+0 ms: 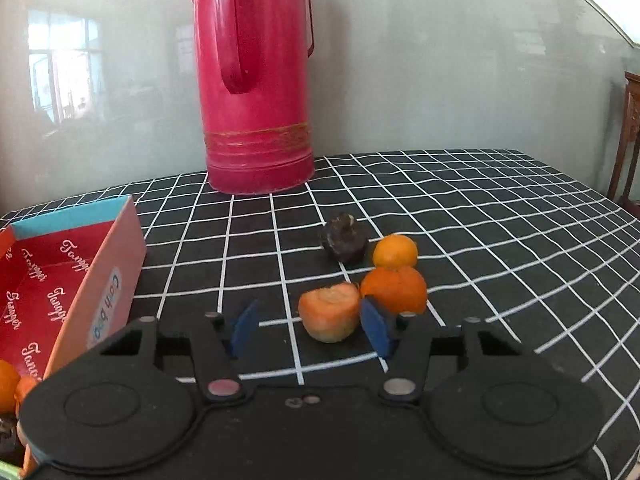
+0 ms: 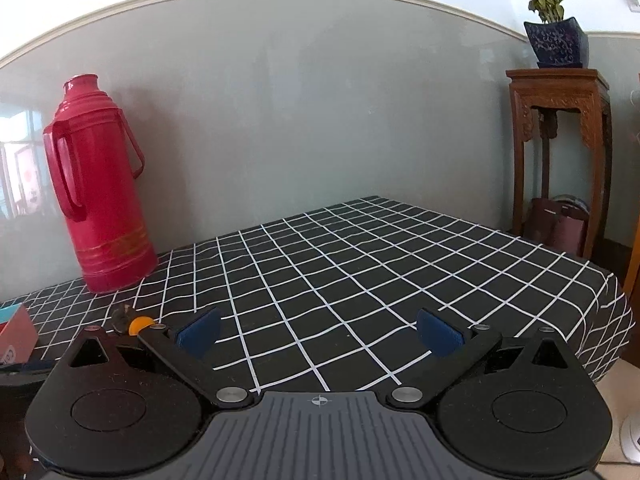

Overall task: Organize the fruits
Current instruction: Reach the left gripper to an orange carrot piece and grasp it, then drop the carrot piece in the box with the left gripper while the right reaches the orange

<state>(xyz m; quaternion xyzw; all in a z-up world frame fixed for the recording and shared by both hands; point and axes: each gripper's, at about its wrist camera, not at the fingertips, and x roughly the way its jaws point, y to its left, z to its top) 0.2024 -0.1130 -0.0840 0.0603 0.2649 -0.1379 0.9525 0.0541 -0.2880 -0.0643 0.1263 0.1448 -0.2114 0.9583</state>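
Left gripper: jaws apart, straddling the peach-coloured fruit on the near tabletop, lined up to grab.
Box: far left, fruit inside, likely the destination.
Right gripper: spread wide, empty, waiting.

Big red thermos standing upright at the back of the table, around 10 o'clock in the right wrist view, right up near the glossy grey-green wall. Black tablecloth with a white grid all over. Carved wooden stand off the table's far corner at about 2 o'clock, dark blue pot with a leafy plant on top. Some dark reddish stuff tucked under the stand, too blurry to identify.
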